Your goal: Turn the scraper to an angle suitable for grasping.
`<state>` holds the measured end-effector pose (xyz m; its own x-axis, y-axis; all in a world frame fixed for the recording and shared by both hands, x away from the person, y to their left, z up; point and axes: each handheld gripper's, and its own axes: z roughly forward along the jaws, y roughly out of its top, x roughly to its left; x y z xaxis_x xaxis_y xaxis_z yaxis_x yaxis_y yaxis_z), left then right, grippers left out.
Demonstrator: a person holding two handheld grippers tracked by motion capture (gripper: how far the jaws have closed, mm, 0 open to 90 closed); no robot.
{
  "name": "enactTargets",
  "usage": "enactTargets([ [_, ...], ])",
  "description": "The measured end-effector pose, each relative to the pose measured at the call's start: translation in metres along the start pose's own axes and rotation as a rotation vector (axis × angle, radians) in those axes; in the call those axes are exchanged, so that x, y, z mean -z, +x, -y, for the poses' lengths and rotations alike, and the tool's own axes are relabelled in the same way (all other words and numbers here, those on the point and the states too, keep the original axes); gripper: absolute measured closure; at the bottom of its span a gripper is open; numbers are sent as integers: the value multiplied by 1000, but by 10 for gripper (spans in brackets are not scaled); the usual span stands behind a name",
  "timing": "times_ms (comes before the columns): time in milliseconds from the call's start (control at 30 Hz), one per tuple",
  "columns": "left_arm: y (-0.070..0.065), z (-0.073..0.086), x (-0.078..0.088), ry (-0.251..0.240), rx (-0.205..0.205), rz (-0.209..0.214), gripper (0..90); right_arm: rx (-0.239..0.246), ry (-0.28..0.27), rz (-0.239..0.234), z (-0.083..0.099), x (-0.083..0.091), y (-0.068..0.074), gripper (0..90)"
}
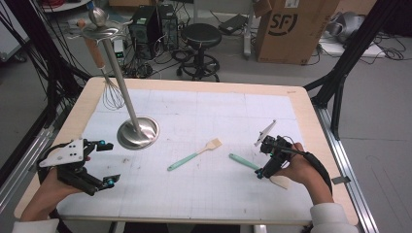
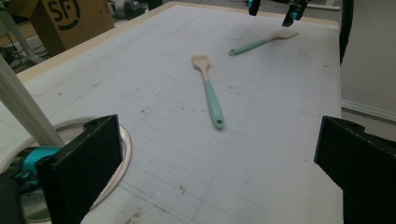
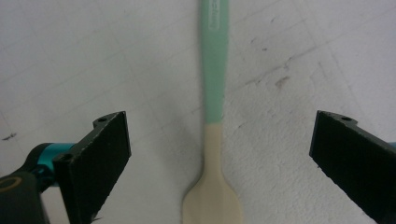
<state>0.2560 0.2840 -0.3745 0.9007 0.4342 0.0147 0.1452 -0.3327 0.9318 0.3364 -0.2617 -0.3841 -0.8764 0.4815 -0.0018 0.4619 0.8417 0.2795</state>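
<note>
Two spatulas with mint-green handles and cream heads lie on the white mat. The slotted spatula [image 1: 194, 155] [image 2: 208, 88] rests near the mat's middle. The plain spatula [image 1: 244, 161] [image 2: 259, 43] [image 3: 215, 84] lies to its right. My right gripper [image 1: 261, 159] [image 3: 224, 156] is open just above it, one jaw on each side of the neck where green meets cream, touching nothing. At the table's left, my left gripper [image 1: 108, 162] [image 2: 219, 163] is open and empty, pointing toward the slotted spatula.
A steel stand with a round base [image 1: 138, 132] [image 2: 123, 144] and a tall leaning pole [image 1: 116, 73] is at the left of the mat. A whisk [image 1: 111, 92] hangs from its top dish. Beyond the table are a stool [image 1: 200, 36] and a cardboard box [image 1: 291, 29].
</note>
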Motion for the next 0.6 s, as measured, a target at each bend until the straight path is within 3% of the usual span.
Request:
enactTargets([
  [100, 0, 0, 0, -1, -1, 1, 16, 4, 23, -1, 1, -5, 0, 63],
  [200, 0, 0, 0, 1, -1, 1, 16, 1, 30, -1, 3, -9, 0, 143],
  [400, 1, 2, -2, 7, 4, 3, 17, 8, 68, -16, 3, -17, 1, 167],
  [600, 1, 2, -1, 4, 5, 2, 17, 20, 88, -27, 2, -22, 0, 308],
])
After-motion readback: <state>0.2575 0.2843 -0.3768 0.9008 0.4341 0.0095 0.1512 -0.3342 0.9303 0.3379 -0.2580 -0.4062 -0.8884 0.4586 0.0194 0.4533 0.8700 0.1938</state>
